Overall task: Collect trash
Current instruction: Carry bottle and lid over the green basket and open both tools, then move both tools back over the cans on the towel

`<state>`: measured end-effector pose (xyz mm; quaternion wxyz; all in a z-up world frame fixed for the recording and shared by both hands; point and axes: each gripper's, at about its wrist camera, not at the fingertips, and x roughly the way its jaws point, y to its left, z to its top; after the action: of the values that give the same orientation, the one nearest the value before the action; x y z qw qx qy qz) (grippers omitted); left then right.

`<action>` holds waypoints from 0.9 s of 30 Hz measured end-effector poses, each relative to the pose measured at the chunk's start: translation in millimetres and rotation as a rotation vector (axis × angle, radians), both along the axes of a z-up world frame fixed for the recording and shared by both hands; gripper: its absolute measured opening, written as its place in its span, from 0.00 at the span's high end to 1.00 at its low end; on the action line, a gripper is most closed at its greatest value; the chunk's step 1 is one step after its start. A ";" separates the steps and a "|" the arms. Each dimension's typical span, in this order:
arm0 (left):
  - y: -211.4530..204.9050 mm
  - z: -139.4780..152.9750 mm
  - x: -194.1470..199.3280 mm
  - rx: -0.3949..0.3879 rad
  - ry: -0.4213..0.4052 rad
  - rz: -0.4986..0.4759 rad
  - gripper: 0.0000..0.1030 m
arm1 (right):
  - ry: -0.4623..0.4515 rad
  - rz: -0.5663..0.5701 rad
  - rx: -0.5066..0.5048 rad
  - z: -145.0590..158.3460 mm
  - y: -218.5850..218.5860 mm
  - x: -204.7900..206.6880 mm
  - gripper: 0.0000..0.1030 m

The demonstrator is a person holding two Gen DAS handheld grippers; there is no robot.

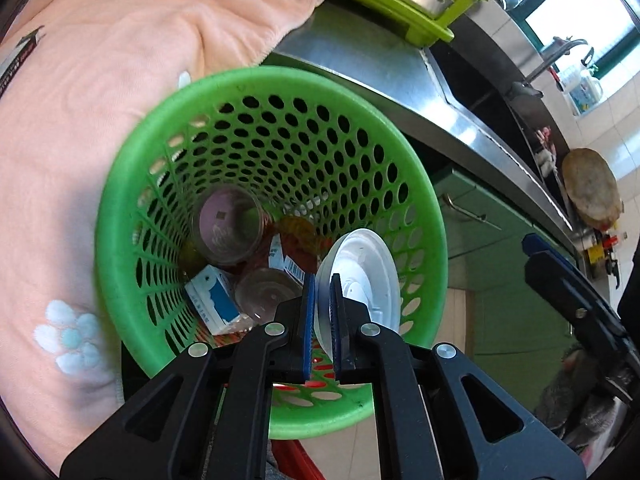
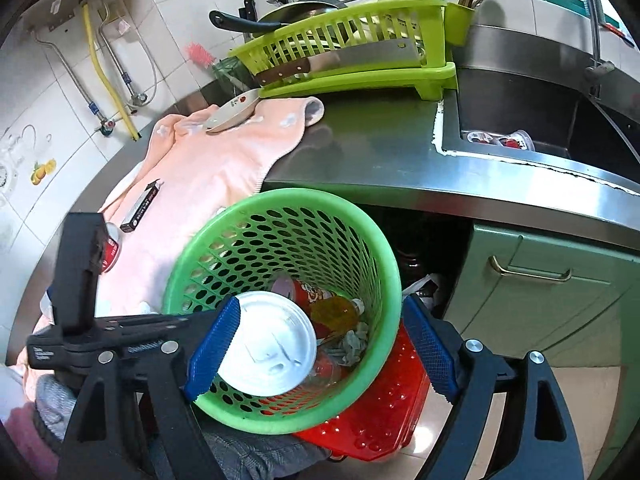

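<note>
Left wrist view: the left claw (image 1: 322, 312) pinches a thin white plastic lid (image 1: 360, 280) by its rim over the green basket (image 1: 120, 184); light, flexible, slippery. The right claw (image 2: 320, 348) is wide open, empty.

wall (image 2: 36, 128): white tiles | counter (image 2: 380, 152): shiny metal | cupboard (image 2: 560, 300): green doors | window (image 1: 576, 4): bright daylight

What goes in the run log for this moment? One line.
left gripper: shut on white lid | lid over green basket | right gripper: open, empty
</note>
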<state>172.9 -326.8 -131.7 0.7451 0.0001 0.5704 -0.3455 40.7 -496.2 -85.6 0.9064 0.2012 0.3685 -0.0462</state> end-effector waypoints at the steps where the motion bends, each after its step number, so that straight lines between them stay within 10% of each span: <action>1: 0.4 -1.2 -0.4 -0.003 0.008 0.000 0.92 | -0.001 0.003 -0.001 0.3 1.1 -0.5 0.22; 6: 8.3 3.4 -3.9 -0.016 -0.004 0.009 0.74 | -0.010 0.023 -0.011 5.1 11.2 0.6 0.22; 27: 183.6 65.2 -19.3 -0.029 -0.180 0.264 0.74 | -0.062 0.233 -0.046 35.0 117.1 35.0 0.21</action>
<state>153.6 -143.2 -66.5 0.8322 -0.0549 0.4912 -0.2513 75.6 -379.1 -50.6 0.9211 0.1373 0.3599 0.0572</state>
